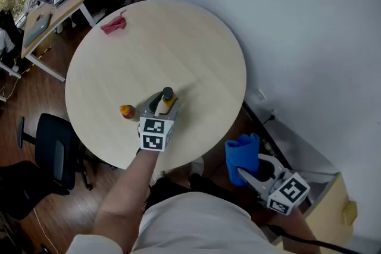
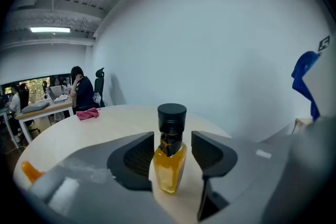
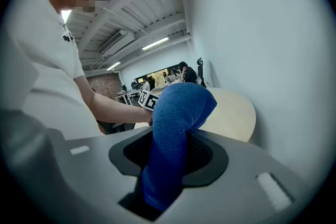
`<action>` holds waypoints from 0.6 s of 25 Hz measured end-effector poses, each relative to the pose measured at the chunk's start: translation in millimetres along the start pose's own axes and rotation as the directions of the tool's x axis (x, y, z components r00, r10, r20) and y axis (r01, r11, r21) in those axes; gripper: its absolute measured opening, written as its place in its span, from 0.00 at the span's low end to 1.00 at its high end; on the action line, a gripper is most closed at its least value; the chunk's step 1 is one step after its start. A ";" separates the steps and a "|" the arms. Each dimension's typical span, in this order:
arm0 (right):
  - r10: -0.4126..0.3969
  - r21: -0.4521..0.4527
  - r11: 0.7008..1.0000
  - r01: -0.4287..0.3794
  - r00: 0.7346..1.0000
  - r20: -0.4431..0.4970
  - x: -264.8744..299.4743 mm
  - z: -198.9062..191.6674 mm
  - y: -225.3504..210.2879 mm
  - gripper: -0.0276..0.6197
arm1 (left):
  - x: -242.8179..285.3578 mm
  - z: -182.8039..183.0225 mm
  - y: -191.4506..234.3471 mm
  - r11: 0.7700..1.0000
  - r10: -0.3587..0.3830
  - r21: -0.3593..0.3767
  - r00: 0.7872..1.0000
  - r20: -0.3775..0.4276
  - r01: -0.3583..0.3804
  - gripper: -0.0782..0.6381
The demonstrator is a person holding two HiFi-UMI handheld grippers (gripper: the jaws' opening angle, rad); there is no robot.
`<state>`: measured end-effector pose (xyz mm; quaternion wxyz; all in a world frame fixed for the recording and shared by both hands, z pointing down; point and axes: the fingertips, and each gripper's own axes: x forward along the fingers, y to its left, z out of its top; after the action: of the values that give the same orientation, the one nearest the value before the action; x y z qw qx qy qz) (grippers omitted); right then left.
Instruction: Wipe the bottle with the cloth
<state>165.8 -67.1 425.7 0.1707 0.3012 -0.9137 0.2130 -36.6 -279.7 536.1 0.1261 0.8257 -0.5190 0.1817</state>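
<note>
We are at the very start of the wiping. We are getting hold of the bottle, and the cloth has not touched it yet.

The big round table (image 1: pixel 202 56) has the bottle standing near our edge. Our left arm (image 1: pixel 128 187) reaches straight out over that edge. The left gripper (image 1: pixel 162 105) lies low on the table top and points away from us. The right gripper (image 1: pixel 253 172) is held low, off the table on our right, near the wall (image 1: pixel 309 38). It points back at the table and is well apart from the bottle.

The left tongs are spread, one on each side of the bottle (image 2: pixel 169 165). The bottle is yellow with a black cap and stands upright between them. One tong looks right up against it, and the other shows a small gap, so we think it is not squeezed yet.

The right tongs are pressed on the blue cloth (image 3: pixel 176 128), which sticks out in front in a fat bunch.

Next we should close the left tongs softly, so the bottle does not tip. Then we bring the cloth over the table and rub it on the bottle's side.

A pink rag (image 1: pixel 114 24) lies far across the table, and a little orange thing (image 1: pixel 127 110) sits just beside the left gripper
</note>
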 end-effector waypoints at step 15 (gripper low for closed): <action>-0.023 -0.074 0.997 0.029 0.996 0.084 47.4 64.5 4.8 0.29 | -32.0 25.7 -19.2 0.984 -0.134 0.122 0.991 0.006 0.132 0.31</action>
<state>114.9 -117.9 390.3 0.1466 0.3151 -0.9233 0.1634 -27.5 -255.8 498.7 0.0835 0.8660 -0.4514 0.1981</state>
